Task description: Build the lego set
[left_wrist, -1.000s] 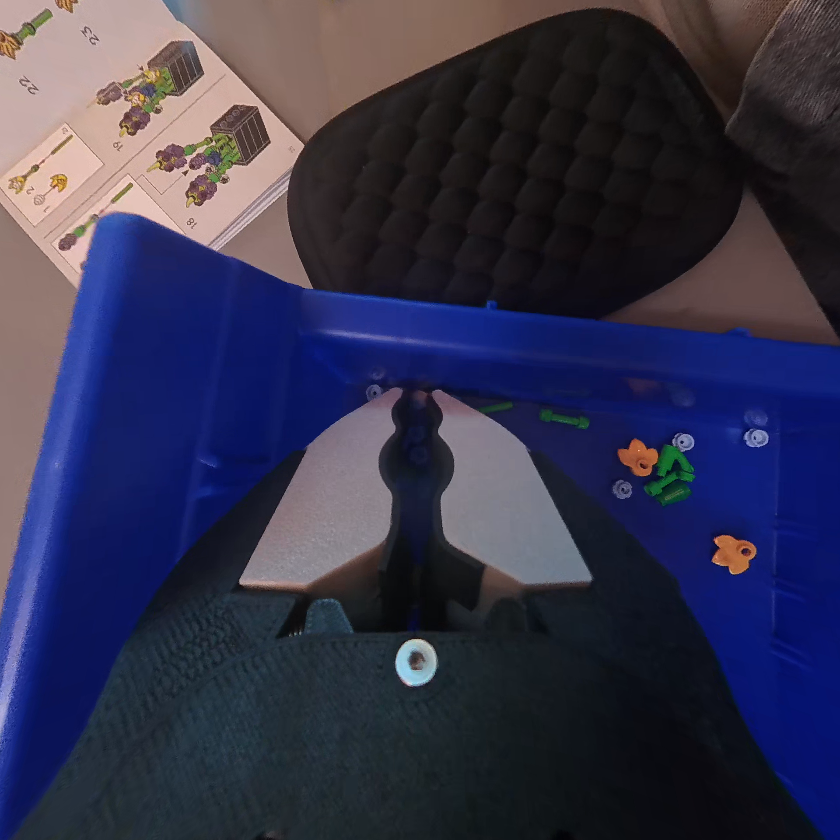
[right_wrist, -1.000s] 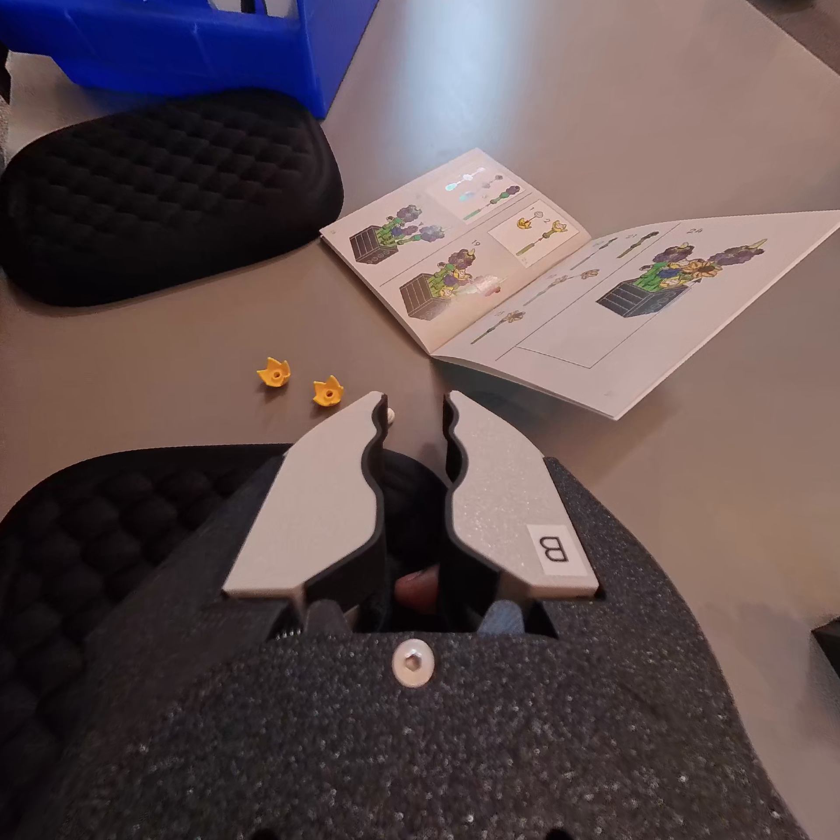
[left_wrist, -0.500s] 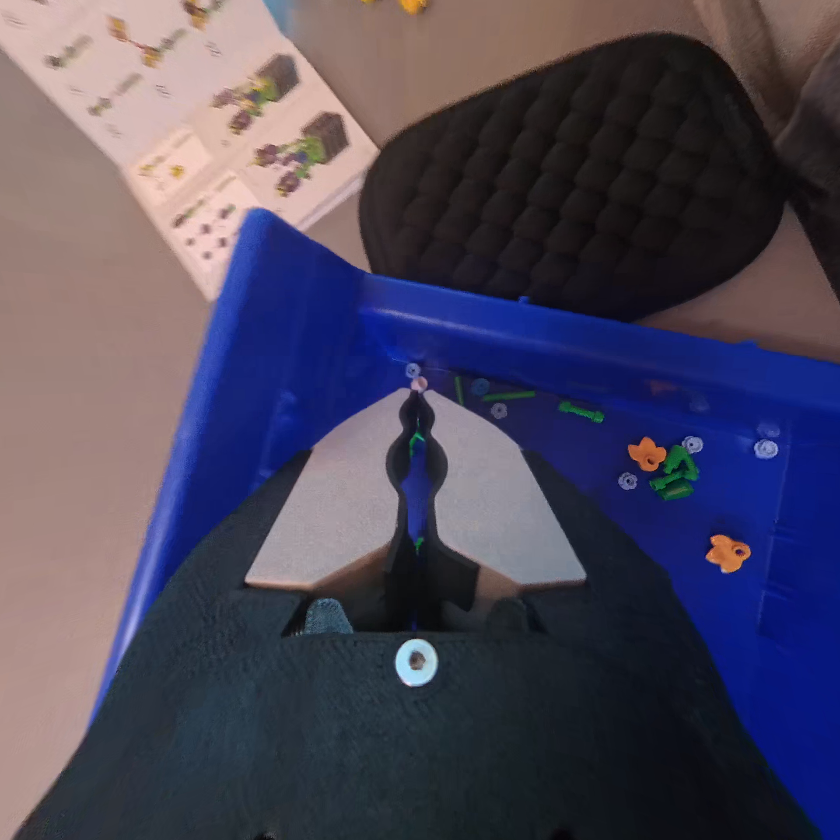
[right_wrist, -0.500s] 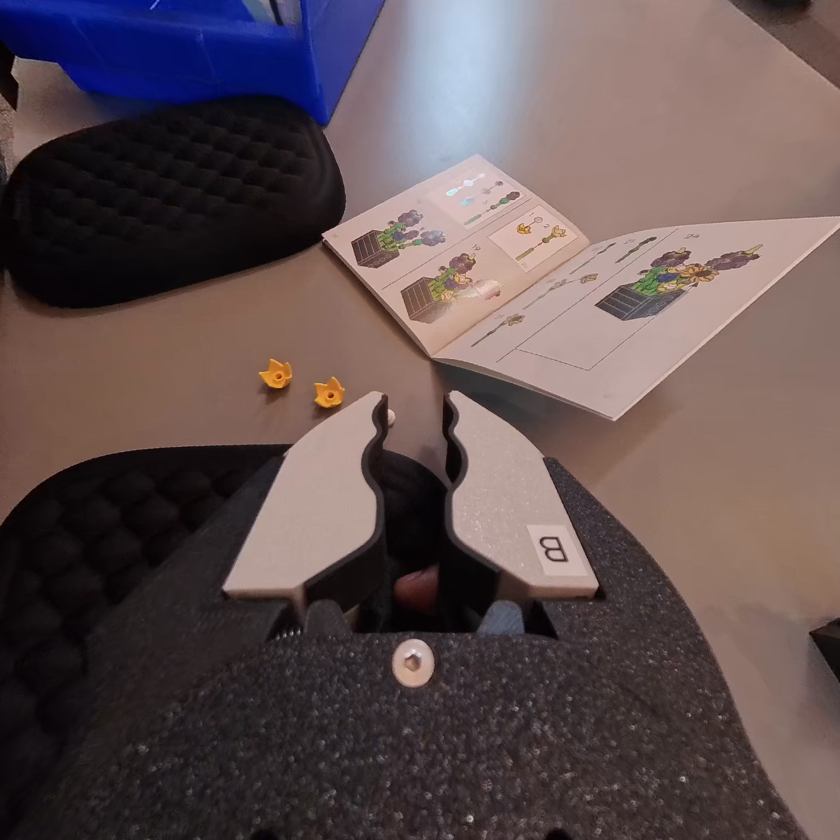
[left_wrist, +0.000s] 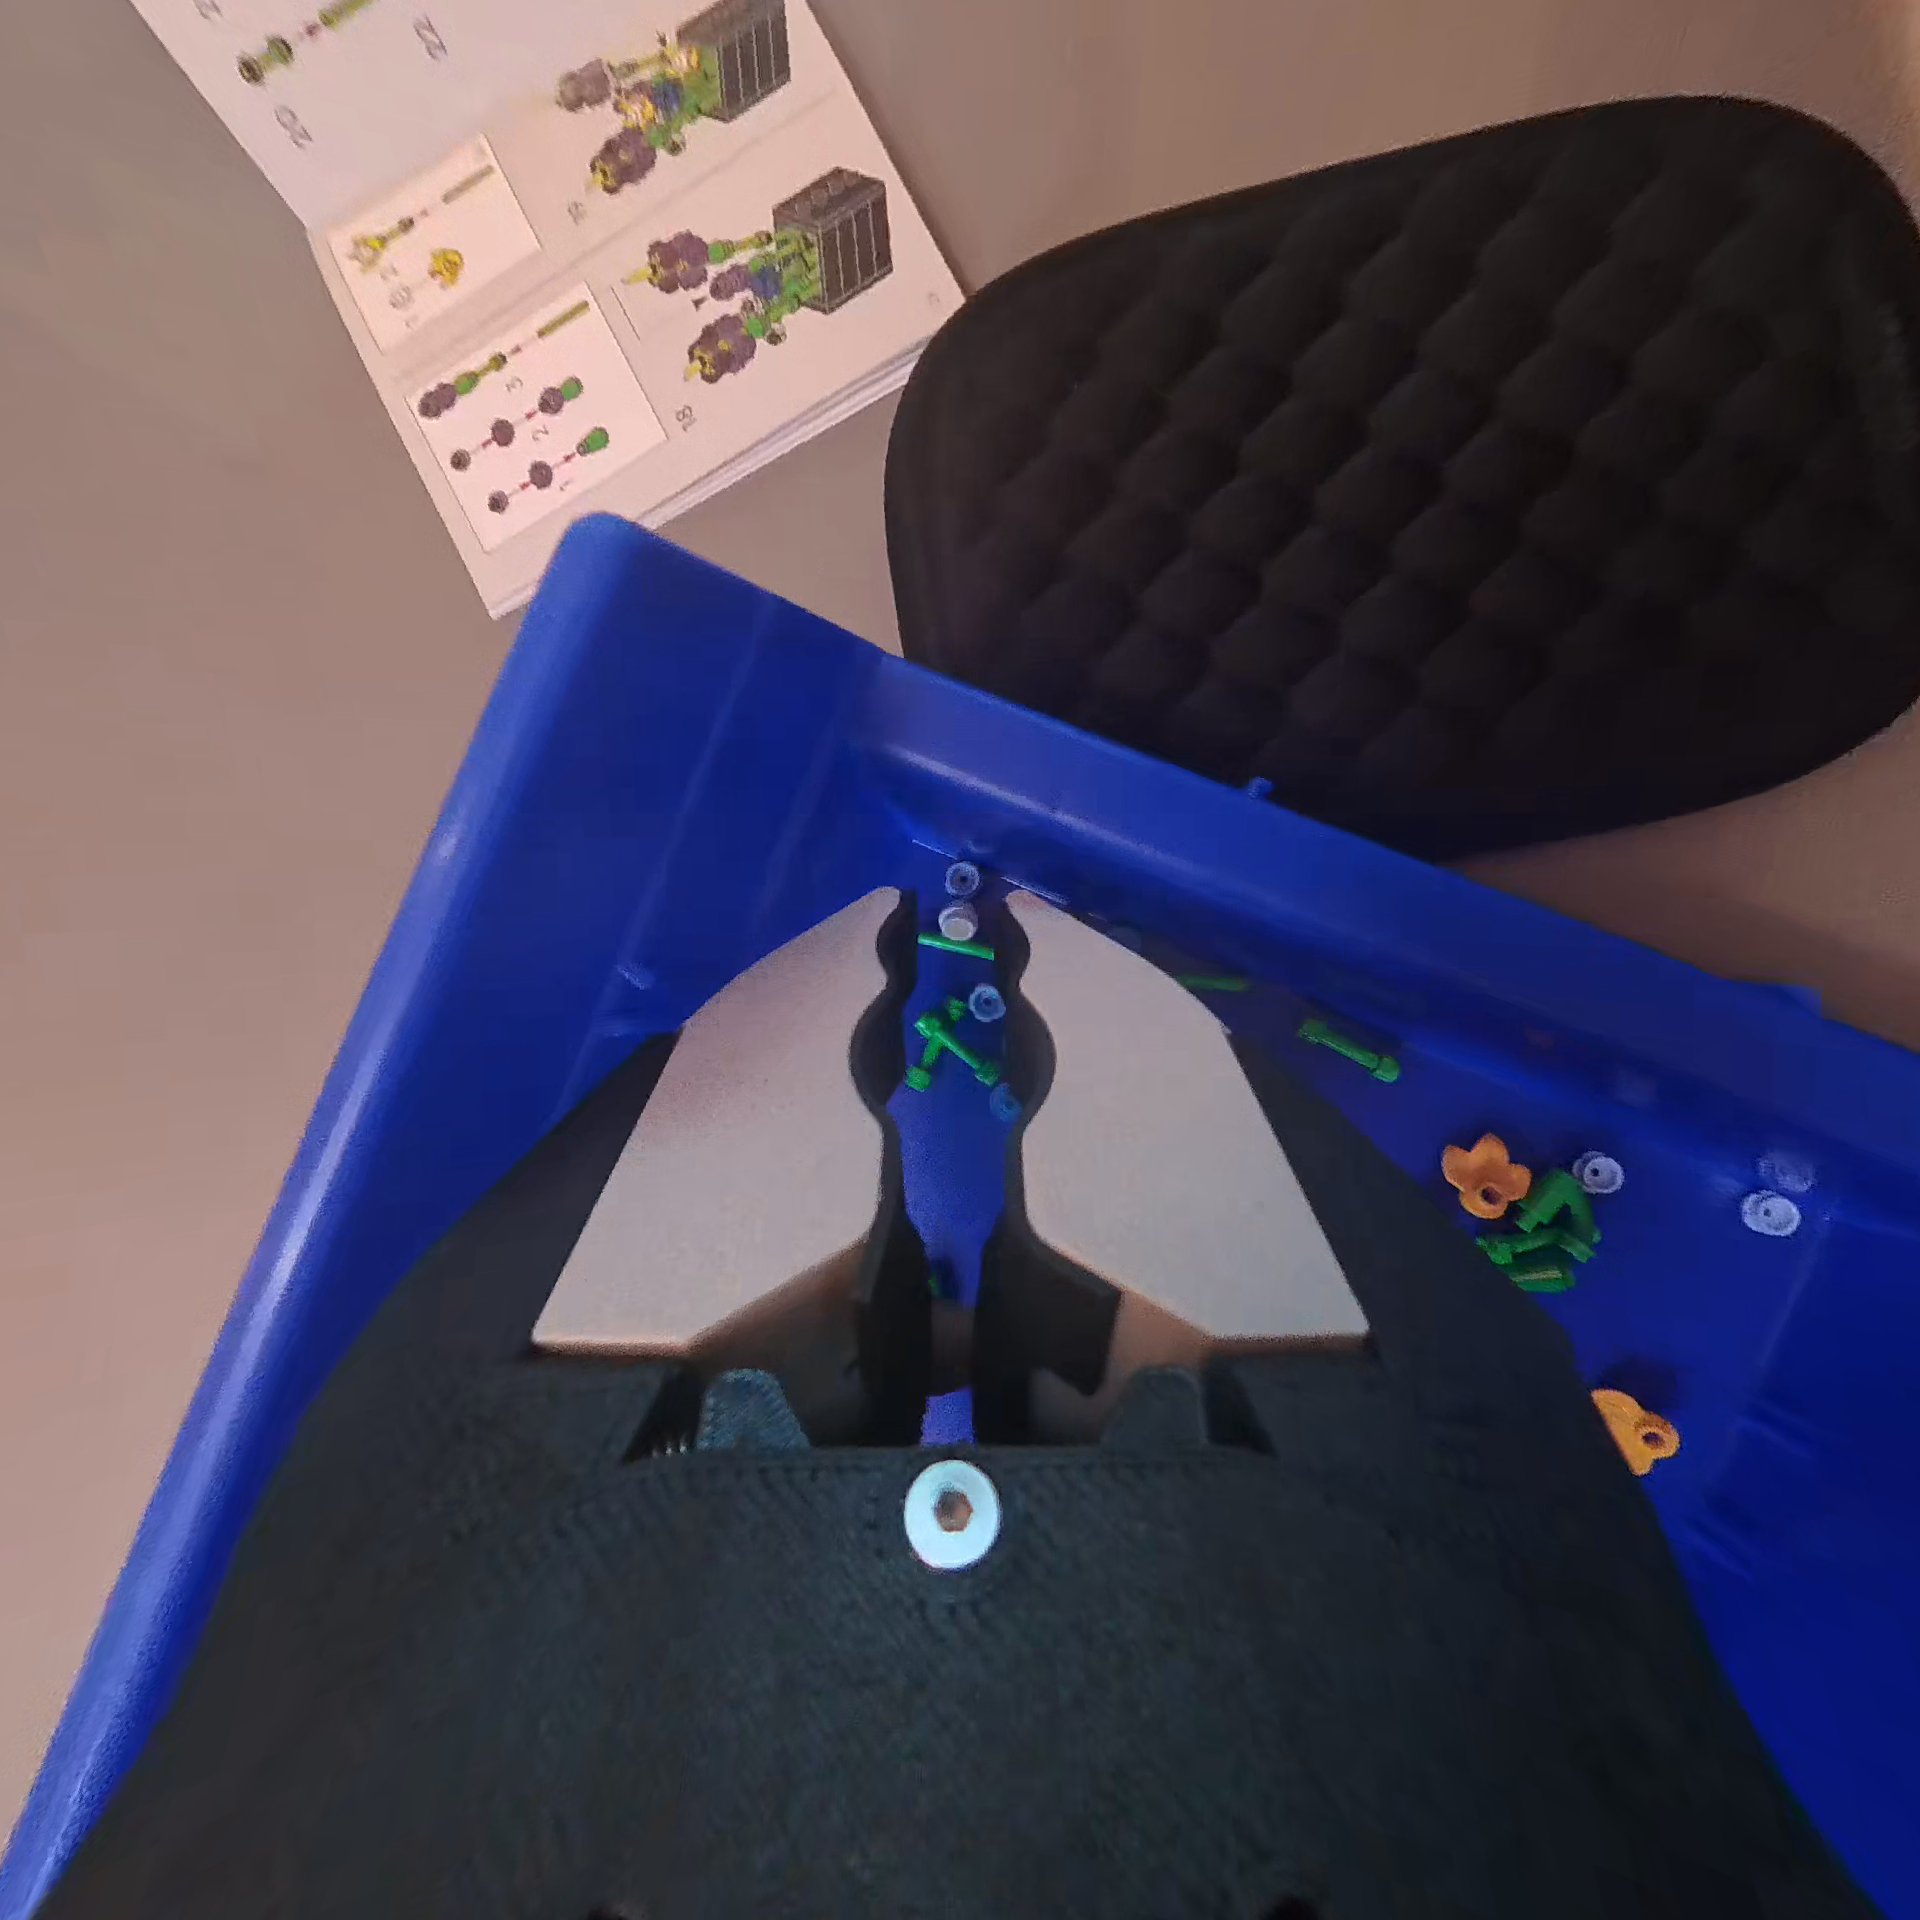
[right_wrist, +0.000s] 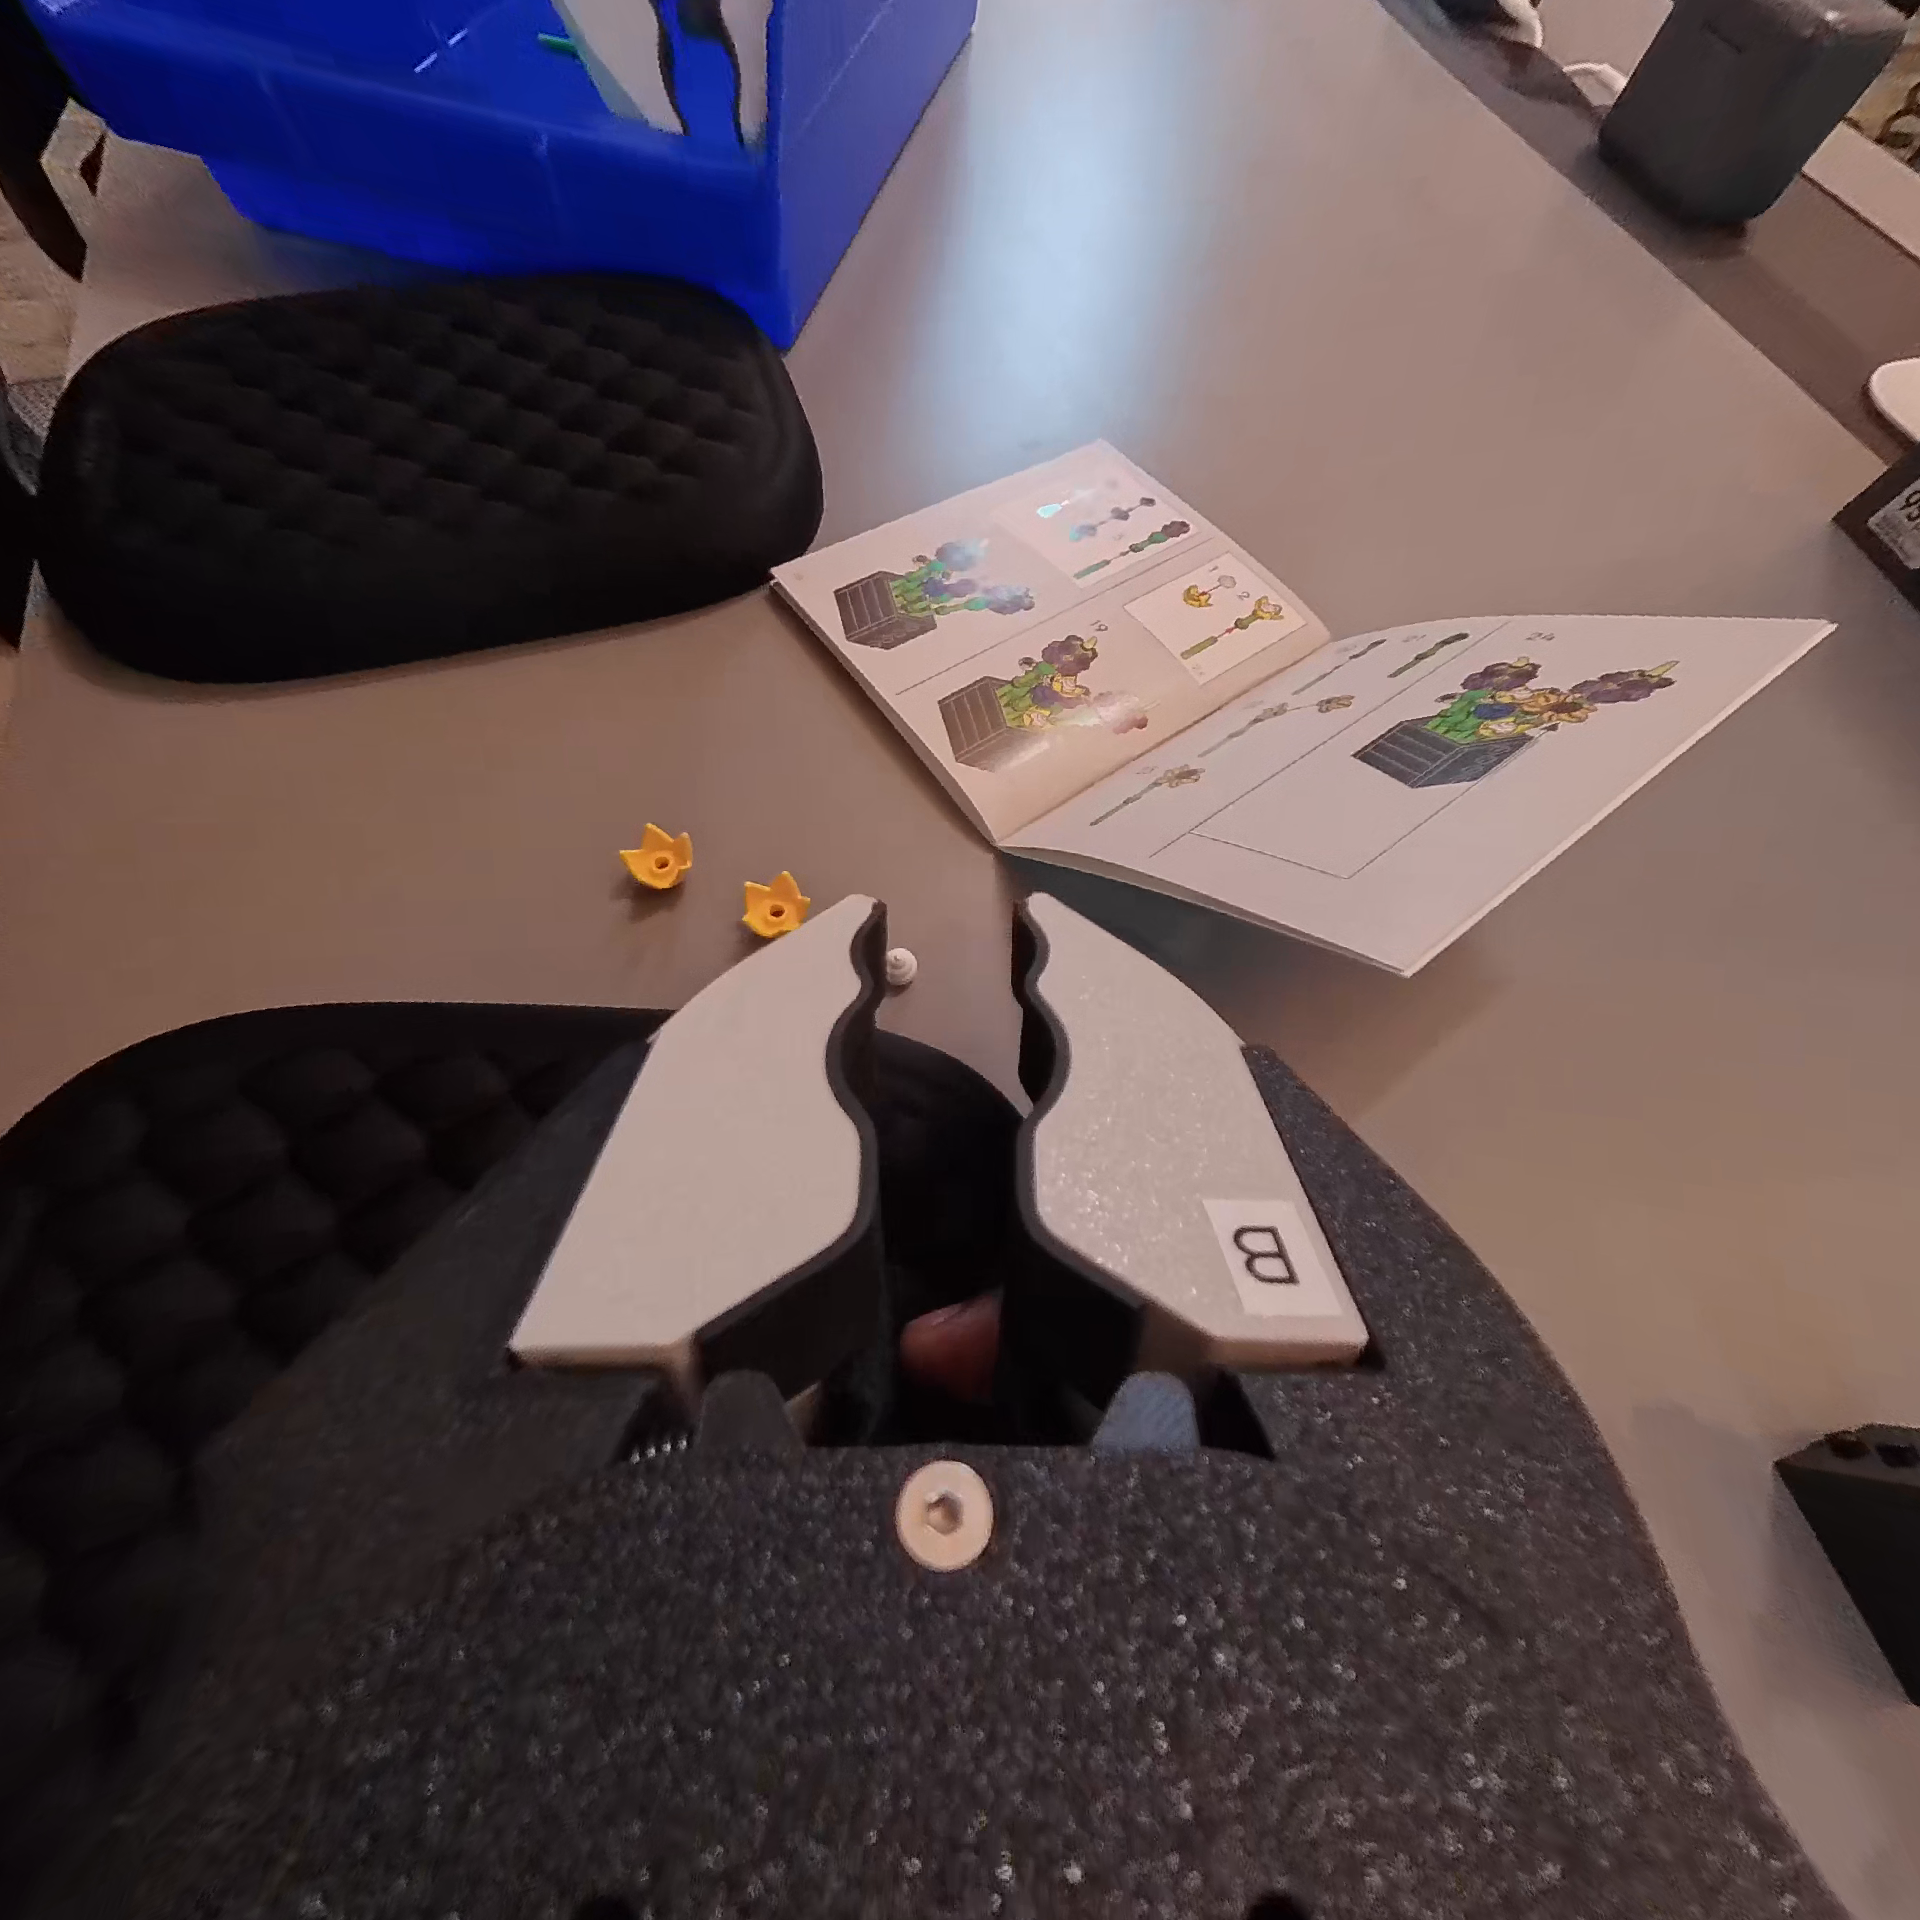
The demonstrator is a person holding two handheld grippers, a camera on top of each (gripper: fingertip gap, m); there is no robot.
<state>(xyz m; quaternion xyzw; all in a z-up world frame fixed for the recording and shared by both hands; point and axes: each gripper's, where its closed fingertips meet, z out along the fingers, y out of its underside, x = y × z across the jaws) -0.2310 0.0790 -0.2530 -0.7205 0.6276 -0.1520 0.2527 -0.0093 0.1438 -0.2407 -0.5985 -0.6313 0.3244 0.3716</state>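
Hovering over the near corner of the blue bin [left_wrist: 665, 831], the left gripper [left_wrist: 961, 914] has its jaws slightly apart and empty; through the slit between them the bin floor shows. Seen in that slit are small green rod pieces [left_wrist: 951, 1044] and pale round studs [left_wrist: 958, 921]. The uppermost green rod lies crosswise, its long axis running from 9 to 3 o'clock, right at the fingertips; the crossed pair below it sits further back, at 6 o'clock from the tips. More loose parts, an orange flower piece [left_wrist: 1484, 1174] and a green cluster [left_wrist: 1543, 1231], lie at about 4 o'clock, well apart from the tips.

The right gripper [right_wrist: 948, 935] rests over a black pad [right_wrist: 208, 1195] on the table, jaws apart and holding nothing. A tiny white stud [right_wrist: 902, 964] sits just inside its left fingertip, and 2 yellow flower pieces [right_wrist: 774, 904] lie at about 10 o'clock, near. The open instruction booklet [right_wrist: 1299, 727] lies at 2 o'clock.

My judgement: the left gripper is the nearer one for a bin pick, and a crosswise rod suits its closing direction poorly unless the wrist turns.
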